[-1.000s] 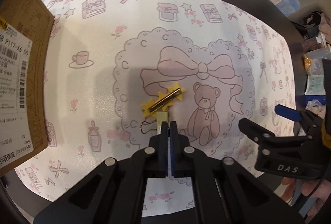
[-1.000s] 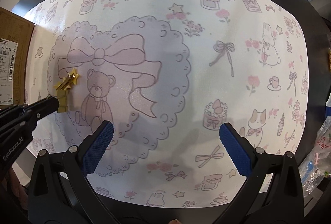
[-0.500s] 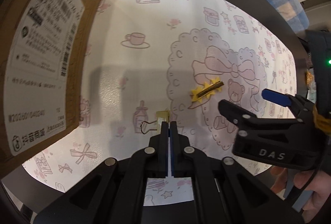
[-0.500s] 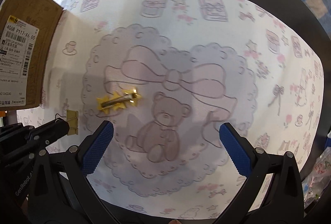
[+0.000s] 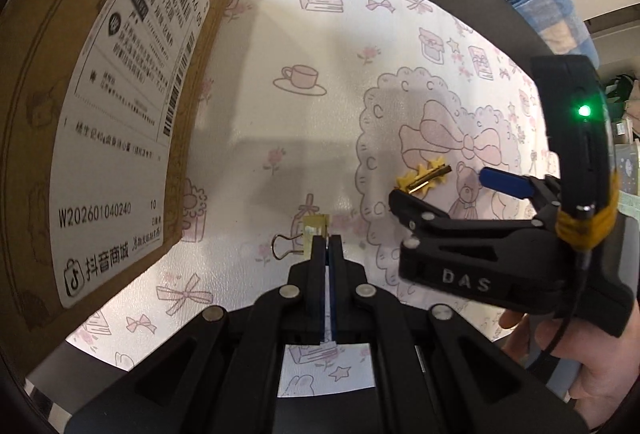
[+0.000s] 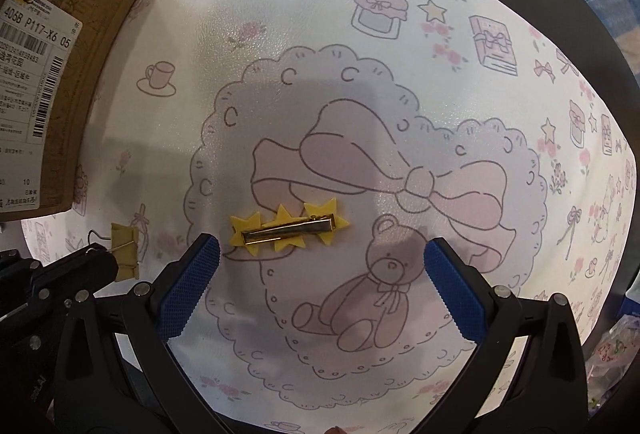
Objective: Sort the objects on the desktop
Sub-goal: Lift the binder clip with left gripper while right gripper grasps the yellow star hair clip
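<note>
A small yellow binder clip (image 5: 315,229) with wire handles sits between the tips of my left gripper (image 5: 328,242), which is shut on it. It is held just right of the cardboard box (image 5: 100,113). The right wrist view shows the same binder clip (image 6: 126,254) at the left gripper's tip (image 6: 105,265). A gold hair clip with yellow stars (image 6: 288,230) lies flat on the patterned mat (image 6: 360,33), just beyond and between the blue pads of my open right gripper (image 6: 322,258). In the left wrist view the hair clip (image 5: 424,179) lies by the right gripper (image 5: 444,189).
The cardboard box (image 6: 48,73) with a shipping label stands at the mat's left edge. A folded blue towel (image 5: 548,5) lies beyond the mat at the far right. A person's hand (image 5: 560,334) holds the right gripper. The mat (image 5: 300,133) covers a dark round table.
My left gripper has carried the binder clip leftward, away from the hair clip and close to the box. The open right gripper has moved left until it is in front of the hair clip.
</note>
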Tool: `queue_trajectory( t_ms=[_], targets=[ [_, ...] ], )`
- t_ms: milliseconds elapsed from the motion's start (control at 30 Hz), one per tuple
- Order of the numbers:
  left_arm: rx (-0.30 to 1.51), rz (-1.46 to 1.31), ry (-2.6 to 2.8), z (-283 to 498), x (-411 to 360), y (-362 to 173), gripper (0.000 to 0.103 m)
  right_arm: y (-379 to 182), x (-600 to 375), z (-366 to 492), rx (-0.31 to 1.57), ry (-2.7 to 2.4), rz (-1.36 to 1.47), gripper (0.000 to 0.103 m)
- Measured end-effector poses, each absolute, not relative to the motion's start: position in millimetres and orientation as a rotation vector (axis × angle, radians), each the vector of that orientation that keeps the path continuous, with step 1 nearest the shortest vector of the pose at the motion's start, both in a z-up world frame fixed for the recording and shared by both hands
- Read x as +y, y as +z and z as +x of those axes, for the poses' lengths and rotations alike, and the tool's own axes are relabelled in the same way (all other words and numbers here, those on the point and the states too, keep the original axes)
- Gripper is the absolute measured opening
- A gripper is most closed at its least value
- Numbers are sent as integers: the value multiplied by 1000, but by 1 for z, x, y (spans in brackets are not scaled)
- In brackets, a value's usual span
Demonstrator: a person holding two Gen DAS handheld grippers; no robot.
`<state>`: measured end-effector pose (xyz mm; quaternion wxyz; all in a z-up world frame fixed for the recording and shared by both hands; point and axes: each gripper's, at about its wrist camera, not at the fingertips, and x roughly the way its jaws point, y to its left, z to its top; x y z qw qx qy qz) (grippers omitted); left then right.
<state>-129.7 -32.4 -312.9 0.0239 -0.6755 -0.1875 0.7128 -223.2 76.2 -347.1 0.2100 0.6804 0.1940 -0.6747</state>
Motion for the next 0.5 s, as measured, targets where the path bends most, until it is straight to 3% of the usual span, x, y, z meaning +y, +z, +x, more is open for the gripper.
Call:
queue_trajectory(
  t_ms=[100, 133, 200, 233, 267, 433, 500],
  targets=[
    [-578, -2090, 2205, -128, -34, -312, 1, -344, 76, -224, 555, -1889, 1868, 87],
    [-577, -2090, 2205, -128, -34, -312, 1, -342, 75, -225, 557, -1894, 1857, 77],
    [-573, -2089, 2208, -126, -35, -311, 1, -336, 77, -227, 554, -1907, 1847, 53],
    [-573, -2089, 2209, -126, -34, -311, 1, -333, 78, -229, 552, -1912, 1846, 31],
    [-578, -2088, 2209, -126, -34, -312, 1, -332, 80, -231, 546, -1913, 1848, 19],
    [-584, -2083, 2219, -124, -35, -309, 1, -330, 91, -241, 477, -1906, 1863, 14],
    [-588, -2082, 2220, -123, -34, -309, 1, -329, 96, -244, 451, -1903, 1867, 2]
  ],
)
